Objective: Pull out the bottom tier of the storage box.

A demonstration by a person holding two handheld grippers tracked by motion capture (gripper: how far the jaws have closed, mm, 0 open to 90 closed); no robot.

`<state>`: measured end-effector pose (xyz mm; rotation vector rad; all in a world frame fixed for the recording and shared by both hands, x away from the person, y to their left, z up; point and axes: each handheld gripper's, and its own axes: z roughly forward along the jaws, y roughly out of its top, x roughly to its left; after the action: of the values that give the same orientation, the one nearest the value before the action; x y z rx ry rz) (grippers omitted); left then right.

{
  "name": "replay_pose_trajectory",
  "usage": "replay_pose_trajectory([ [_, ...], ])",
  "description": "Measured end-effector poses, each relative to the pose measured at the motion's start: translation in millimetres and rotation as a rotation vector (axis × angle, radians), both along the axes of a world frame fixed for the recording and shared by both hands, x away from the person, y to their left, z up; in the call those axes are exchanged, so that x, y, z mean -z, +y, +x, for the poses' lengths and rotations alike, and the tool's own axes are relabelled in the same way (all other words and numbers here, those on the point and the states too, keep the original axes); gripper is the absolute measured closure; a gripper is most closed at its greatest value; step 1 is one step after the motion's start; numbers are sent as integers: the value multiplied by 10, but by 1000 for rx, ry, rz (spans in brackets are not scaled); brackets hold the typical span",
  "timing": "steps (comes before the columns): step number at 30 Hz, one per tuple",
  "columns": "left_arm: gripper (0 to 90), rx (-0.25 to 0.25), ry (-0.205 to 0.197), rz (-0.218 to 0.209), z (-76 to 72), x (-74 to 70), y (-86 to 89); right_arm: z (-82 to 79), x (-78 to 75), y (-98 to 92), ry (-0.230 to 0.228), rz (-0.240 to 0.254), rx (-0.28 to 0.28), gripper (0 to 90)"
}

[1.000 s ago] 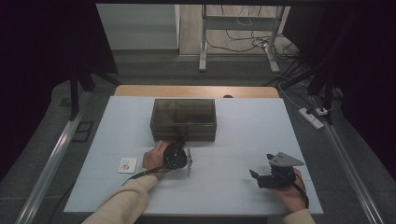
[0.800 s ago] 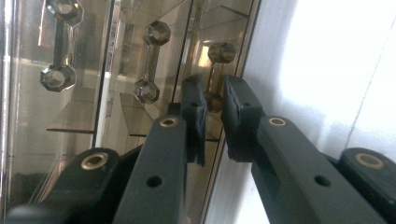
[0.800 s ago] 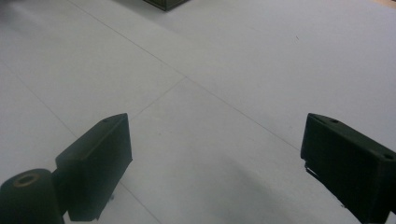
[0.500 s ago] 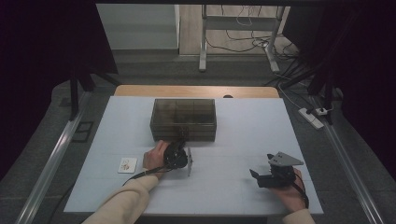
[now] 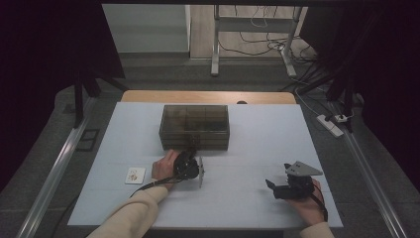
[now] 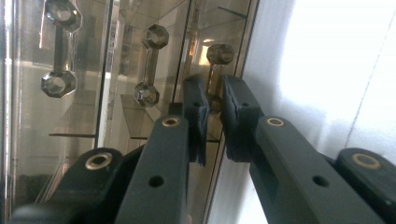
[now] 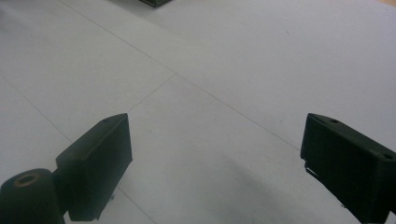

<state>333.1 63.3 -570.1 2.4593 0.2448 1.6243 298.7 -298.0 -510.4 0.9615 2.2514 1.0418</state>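
High view: smoked clear box (image 5: 194, 126) w/ compartments sits upper-centre of the pale surface (image 5: 247, 198); left gripper (image 5: 190, 148) lies just below it at frame centre, tipped on its side, nose against the box's near wall, person's left hand (image 5: 164, 166) wrapped round its body. Left gripper view: its fingers (image 6: 236, 109) have just been closing and are now pinched on a small bar handle (image 6: 215, 70) w/ faceted knobs on the box front, centre of frame; bar sits between the pads, only a thin gap left. Two more like shapes at upper left there, can't tell whether handles or reflections. Right gripper (image 5: 271, 185) rests lower right in high view, well apart from the box, held by right hand (image 5: 309, 203). Right gripper view: its fingers (image 7: 98, 163) stand wide apart over bare surface, nothing between. Small white card (image 5: 134, 175) lies at left of left hand, near it.
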Motion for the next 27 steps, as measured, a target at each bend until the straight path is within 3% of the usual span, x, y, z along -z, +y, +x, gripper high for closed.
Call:
replay_pose_trajectory([
  [14,796,1,2,-6,-6,8,9,-6,-6,-15,-1,2,5,87],
  [27,794,5,-9,19,2,15,-7,-1,-1,7,-1,-1,0,87],
])
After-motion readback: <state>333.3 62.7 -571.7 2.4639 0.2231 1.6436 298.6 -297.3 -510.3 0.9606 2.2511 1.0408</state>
